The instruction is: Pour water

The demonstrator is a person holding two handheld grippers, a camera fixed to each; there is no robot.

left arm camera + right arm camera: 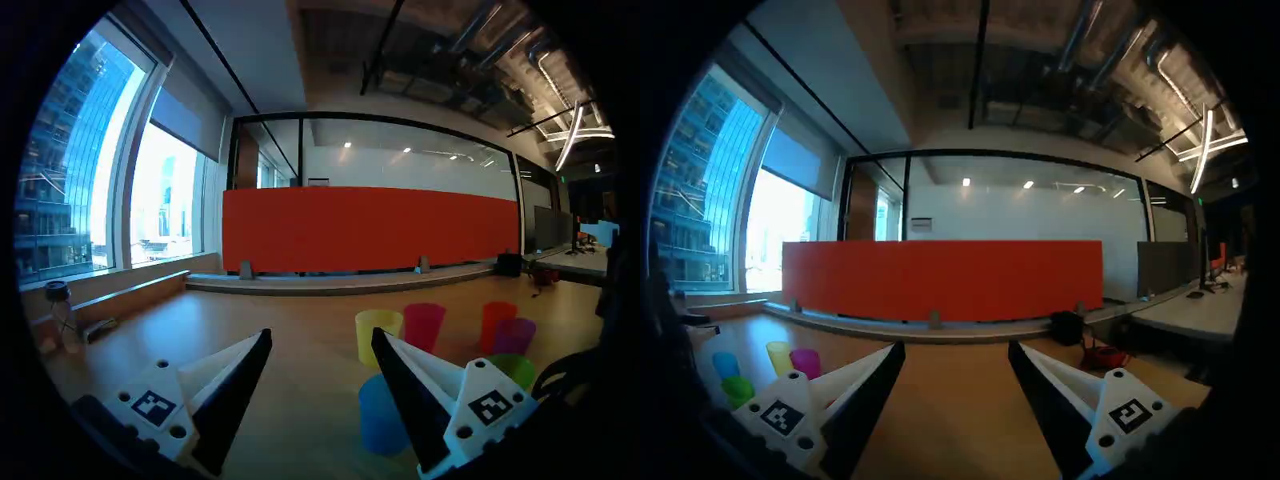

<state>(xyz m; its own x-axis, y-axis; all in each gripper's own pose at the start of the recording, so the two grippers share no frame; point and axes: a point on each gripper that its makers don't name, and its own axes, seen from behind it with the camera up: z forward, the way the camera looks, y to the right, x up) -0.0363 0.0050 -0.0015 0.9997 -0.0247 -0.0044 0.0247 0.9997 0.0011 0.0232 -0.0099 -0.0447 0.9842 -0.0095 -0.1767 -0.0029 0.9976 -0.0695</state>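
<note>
In the left gripper view several coloured plastic cups stand on the wooden table: a yellow cup, a pink cup, an orange cup, a purple cup, a green cup and a blue cup nearest me. My left gripper is open above the table, the blue cup just behind its right finger. My right gripper is open and holds nothing. In its view a blue cup, a yellow cup, a pink cup and a green cup sit far left.
A clear bottle with a dark cap stands at the left by the window ledge. A long orange partition runs behind the table. Desks with monitors and a dark bag lie to the right.
</note>
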